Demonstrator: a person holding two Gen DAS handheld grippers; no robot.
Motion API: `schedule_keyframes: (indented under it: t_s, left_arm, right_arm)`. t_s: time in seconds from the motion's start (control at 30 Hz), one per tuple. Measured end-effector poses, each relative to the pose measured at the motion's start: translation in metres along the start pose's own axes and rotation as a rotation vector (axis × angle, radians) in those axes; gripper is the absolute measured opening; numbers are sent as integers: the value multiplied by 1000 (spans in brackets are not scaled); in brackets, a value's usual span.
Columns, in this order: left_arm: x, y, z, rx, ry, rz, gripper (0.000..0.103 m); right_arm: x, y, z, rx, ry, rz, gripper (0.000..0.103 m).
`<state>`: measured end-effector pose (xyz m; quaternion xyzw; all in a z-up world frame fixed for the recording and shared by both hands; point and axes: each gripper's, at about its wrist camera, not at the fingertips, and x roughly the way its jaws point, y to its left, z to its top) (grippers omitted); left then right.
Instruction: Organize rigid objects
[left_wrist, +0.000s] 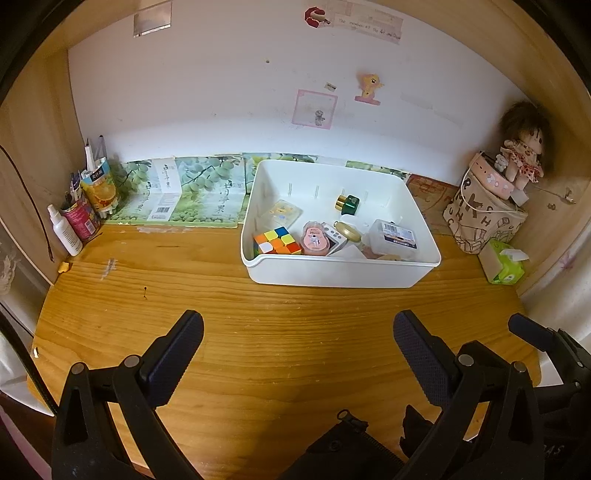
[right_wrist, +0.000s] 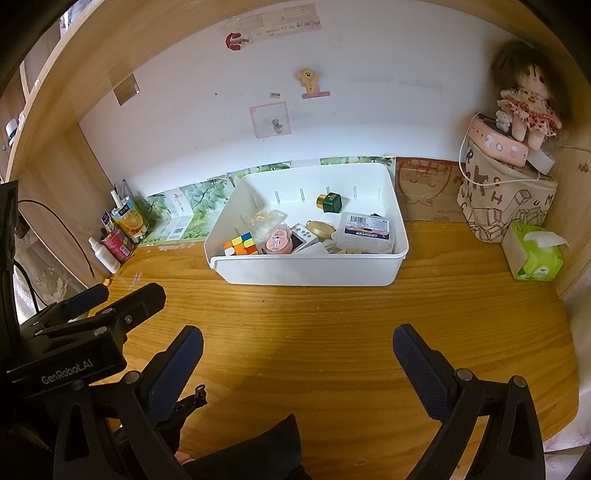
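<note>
A white plastic bin (left_wrist: 332, 273) (right_wrist: 306, 271) stands on the wooden desk near the back. Inside lie a colourful puzzle cube (left_wrist: 277, 240) (right_wrist: 241, 243), a pink round case (left_wrist: 315, 240) (right_wrist: 279, 240), a small white device (left_wrist: 334, 238), a gold oval tin (left_wrist: 347, 230) (right_wrist: 320, 228), a green bottle with a gold cap (left_wrist: 348, 204) (right_wrist: 329, 202), and a clear box with a label (left_wrist: 395, 236) (right_wrist: 365, 228). My left gripper (left_wrist: 298, 338) is open and empty, above the desk in front of the bin. My right gripper (right_wrist: 298, 350) is open and empty too, beside the left one (right_wrist: 114, 302).
A spray bottle (left_wrist: 64, 230), cans and pens stand at the back left. A printed bag with a pink case and a doll (left_wrist: 522, 147) (right_wrist: 528, 107) sits at the back right, with a green tissue pack (right_wrist: 533, 254) beside it. A black zipped pouch (left_wrist: 351, 446) lies at the near edge.
</note>
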<state>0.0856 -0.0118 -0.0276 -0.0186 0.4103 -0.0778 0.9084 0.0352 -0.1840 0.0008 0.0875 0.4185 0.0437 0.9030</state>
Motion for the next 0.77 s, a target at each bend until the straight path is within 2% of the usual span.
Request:
schedule_keyframes:
  t_s: [0.77]
  left_arm:
    - [0,0,-2,-13,8,24,102]
  right_arm:
    - [5,-2,-1,6,21,8,103]
